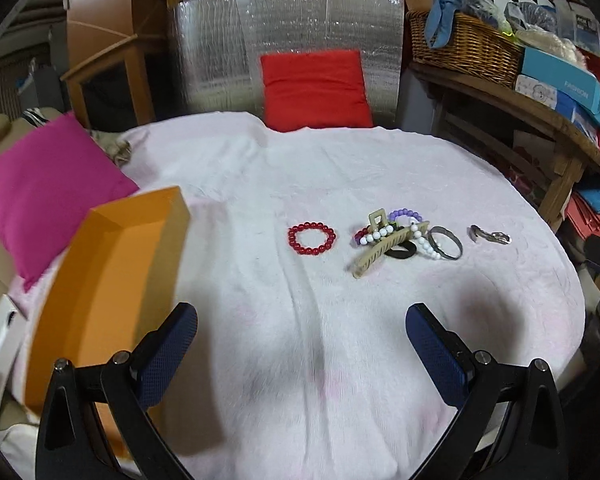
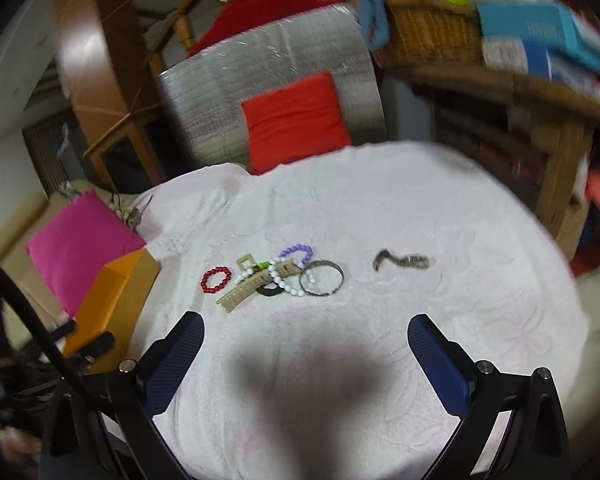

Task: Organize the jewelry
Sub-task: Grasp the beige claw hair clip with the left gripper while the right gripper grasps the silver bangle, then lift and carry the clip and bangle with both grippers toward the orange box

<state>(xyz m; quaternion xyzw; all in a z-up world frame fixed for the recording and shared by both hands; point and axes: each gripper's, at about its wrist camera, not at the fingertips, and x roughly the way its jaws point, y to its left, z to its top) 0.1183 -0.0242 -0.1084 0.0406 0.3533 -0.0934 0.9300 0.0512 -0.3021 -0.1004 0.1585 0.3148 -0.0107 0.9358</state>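
Observation:
On the white cloth lies a red bead bracelet [image 1: 311, 238] [image 2: 215, 279], alone. Right of it a beige hair claw clip [image 1: 386, 246] [image 2: 248, 285] is tangled with a white bead bracelet [image 1: 416, 240] [image 2: 286, 283], a purple bead bracelet [image 1: 405, 213] [image 2: 298, 249] and a black hair tie [image 1: 400, 251] [image 2: 269, 291]. A metal bangle [image 1: 445, 242] [image 2: 322, 278] touches that pile; a small silver piece [image 1: 491, 235] [image 2: 403, 260] lies farther right. An orange box [image 1: 104, 280] [image 2: 112, 300] stands open at the left. My left gripper [image 1: 300, 344] and right gripper [image 2: 305, 354] hover open above the near cloth, both empty.
A pink cushion [image 1: 48, 188] [image 2: 80, 240] lies behind the orange box, a red cushion [image 1: 314, 88] [image 2: 296, 120] leans at the far edge. A wooden shelf [image 1: 500, 92] with a wicker basket [image 1: 460, 46] and boxes stands at the right.

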